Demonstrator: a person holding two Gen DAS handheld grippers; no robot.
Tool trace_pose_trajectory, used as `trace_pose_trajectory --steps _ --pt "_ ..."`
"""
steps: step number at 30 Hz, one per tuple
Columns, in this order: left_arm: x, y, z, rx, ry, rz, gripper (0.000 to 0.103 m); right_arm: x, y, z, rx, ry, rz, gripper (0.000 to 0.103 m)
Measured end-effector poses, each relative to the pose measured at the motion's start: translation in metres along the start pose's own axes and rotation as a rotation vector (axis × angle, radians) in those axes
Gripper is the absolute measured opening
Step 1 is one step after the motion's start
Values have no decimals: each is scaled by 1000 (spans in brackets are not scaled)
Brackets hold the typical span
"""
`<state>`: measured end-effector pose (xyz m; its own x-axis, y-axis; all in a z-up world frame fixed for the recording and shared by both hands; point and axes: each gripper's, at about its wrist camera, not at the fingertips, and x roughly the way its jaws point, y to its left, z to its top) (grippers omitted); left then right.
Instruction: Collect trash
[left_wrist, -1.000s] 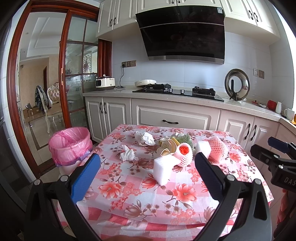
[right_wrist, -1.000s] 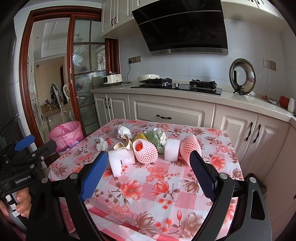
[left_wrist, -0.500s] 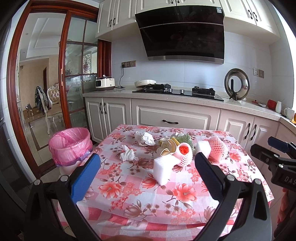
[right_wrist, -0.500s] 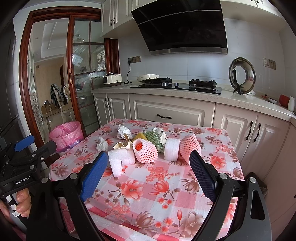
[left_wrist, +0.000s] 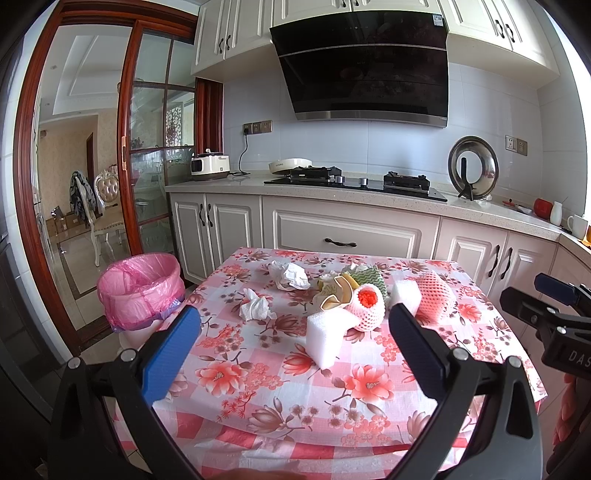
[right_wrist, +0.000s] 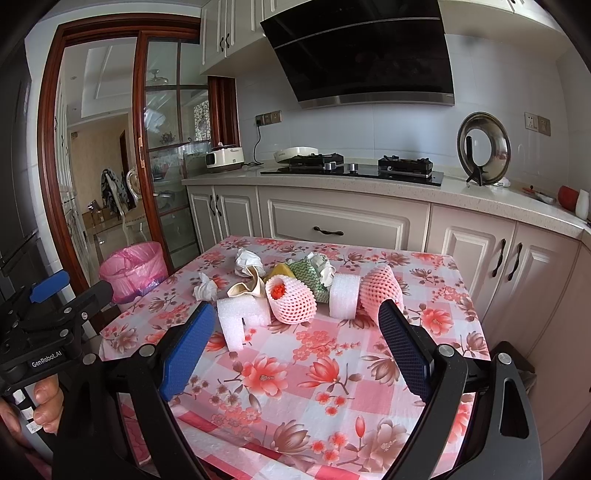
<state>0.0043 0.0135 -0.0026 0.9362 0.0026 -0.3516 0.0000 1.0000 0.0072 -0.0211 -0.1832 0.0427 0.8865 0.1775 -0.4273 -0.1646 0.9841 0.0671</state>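
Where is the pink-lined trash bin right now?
The pink-lined trash bin stands on the floor off the floral table's left edge, before the glass sliding door.

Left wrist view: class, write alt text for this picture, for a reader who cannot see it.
The open left gripper hovers over a floral tablecloth strewn with trash: a white foam block, pink foam fruit nets, crumpled tissues and peel. A pink-lined bin stands on the floor left of the table, kitchen cabinets and a stove behind; the right gripper shows at the right edge.
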Motion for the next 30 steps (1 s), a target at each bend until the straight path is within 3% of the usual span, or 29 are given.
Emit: trace_pose_trajectory --steps 30 --pt "2 2 -5 -1 10 1 99 2 1 -5 9 5 0 85"
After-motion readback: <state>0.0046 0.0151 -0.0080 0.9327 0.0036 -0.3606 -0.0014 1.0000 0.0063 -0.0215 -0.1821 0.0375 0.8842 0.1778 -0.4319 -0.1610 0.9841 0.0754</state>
